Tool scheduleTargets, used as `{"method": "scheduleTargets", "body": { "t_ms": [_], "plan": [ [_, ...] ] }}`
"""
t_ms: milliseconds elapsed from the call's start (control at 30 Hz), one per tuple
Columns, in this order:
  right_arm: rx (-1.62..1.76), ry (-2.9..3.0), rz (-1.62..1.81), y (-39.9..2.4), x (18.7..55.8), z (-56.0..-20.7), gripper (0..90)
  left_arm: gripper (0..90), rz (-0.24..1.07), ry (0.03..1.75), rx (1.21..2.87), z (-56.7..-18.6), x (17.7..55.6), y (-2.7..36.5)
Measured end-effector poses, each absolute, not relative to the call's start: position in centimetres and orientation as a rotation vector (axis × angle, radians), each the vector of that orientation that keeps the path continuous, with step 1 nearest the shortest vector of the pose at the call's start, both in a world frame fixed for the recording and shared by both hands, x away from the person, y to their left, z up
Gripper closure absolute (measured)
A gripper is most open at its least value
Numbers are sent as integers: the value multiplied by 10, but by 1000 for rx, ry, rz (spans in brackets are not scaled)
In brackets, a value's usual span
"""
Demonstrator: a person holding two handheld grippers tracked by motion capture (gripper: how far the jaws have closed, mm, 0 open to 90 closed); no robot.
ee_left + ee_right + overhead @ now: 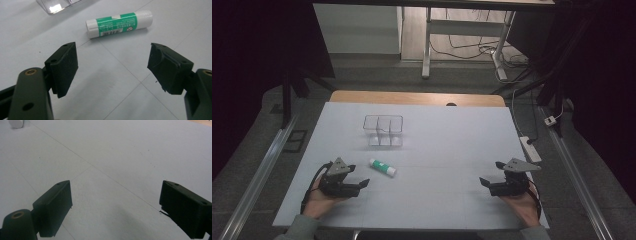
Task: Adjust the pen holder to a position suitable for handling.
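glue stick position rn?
In the high view the glue stick lies flat on the white table, left of centre, just ahead of the open left gripper and nearer the person than the clear divided tray.

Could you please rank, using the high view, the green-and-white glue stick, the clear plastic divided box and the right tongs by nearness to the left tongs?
1. Green-and-white glue stick, just ahead of the left tongs.
2. Clear plastic divided box, farther back.
3. Right tongs, across the table.

Small print and a barcode on the glue stick's green label (none legible)
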State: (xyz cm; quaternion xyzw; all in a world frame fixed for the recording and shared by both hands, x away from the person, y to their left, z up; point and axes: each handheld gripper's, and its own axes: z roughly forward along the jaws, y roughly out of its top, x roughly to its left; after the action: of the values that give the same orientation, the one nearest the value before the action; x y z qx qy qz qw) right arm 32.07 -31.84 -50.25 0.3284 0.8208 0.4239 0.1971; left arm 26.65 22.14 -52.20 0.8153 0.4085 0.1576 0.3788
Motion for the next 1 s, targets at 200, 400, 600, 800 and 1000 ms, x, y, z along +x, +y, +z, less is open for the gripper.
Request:
{"method": "scheduleTargets", "body": {
  "t_ms": [200, 400, 600, 800, 1000],
  "plan": [
    [918, 2312, 1174, -316, 323, -505, 121, 240, 406, 1044, 2086, -523, 267, 223],
    [911, 2307, 1187, -315, 326, -505, 136, 240, 397, 1046, 2074, -522, 266, 225],
    [927, 2305, 1196, -314, 330, -505, 140, 240, 393, 1047, 2056, -519, 271, 227],
    [932, 2314, 1195, -314, 332, -507, 145, 243, 417, 1062, 2040, -517, 275, 230],
    [930, 2310, 1193, -314, 331, -506, 151, 250, 428, 1074, 2016, -512, 281, 233]
  ]
}}
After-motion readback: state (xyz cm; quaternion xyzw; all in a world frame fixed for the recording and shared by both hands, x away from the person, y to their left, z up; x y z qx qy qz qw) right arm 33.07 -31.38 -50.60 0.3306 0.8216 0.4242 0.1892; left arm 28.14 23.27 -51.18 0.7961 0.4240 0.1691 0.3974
